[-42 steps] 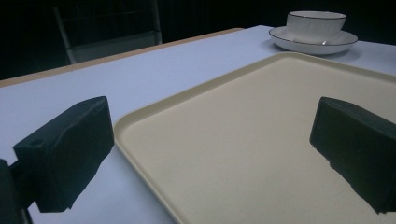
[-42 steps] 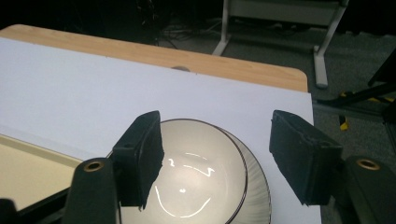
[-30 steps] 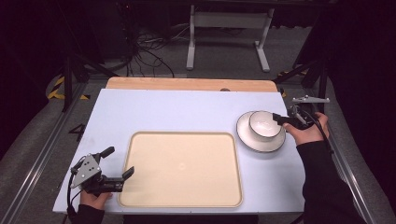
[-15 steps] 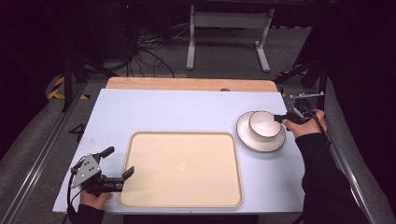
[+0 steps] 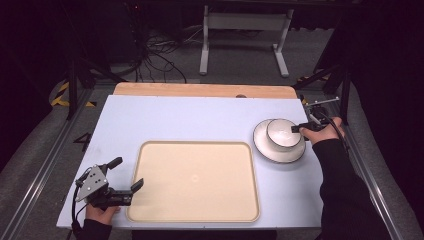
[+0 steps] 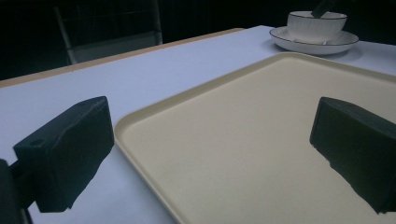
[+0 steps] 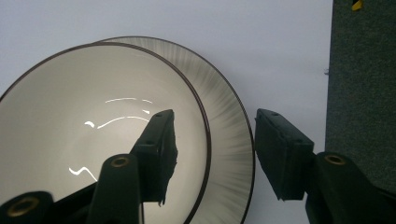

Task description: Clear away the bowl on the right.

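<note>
While the left gripper [image 5: 122,181] is resting open and empty by the tray [image 5: 195,182], the right gripper [image 7: 212,144] is straddling the bowl [image 5: 281,133] rim, open. Closing on it looks next.

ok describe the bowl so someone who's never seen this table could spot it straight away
Start at the big cream tray in the middle of the pale table, then look past its far right corner. There a white bowl sits on a wider white plate. It is the deeper, dark-rimmed dish, with the right gripper straddling its rim.

Pale blue table [image 5: 200,120], wooden strip [image 5: 200,90] along its far edge; black cables [image 5: 155,60], grey metal stand [image 5: 245,30] on floor beyond
</note>
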A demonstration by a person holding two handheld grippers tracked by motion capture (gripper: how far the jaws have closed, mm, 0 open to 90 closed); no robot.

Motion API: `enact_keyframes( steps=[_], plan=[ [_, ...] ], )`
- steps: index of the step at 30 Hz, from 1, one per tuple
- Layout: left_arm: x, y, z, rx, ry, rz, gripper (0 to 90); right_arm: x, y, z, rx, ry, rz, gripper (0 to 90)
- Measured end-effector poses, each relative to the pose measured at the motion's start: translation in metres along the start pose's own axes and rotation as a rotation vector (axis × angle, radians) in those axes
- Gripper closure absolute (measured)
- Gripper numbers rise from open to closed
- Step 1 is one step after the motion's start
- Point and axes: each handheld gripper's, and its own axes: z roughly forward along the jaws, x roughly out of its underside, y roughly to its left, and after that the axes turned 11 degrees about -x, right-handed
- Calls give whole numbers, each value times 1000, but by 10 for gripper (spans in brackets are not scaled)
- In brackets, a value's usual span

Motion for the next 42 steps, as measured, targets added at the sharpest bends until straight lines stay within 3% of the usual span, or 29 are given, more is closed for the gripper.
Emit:
enact_keyframes(
  steps=[6,14,19,26,38,42],
  plan=[
    [0,0,0,-2,0,2,4,-1,-7,6,-22,48,40,617],
    [0,-1,0,-4,-2,5,4,-2,-8,16,-35,103,72,676],
    [0,0,0,-3,-2,5,4,-4,-4,18,-56,135,94,830],
    [0,0,0,-2,1,6,4,-4,0,15,-47,145,91,836],
    [0,0,0,-3,2,6,4,-7,14,1,-5,117,95,829],
    [0,0,0,-3,2,7,4,-9,17,-8,-15,100,103,829]
  ],
)
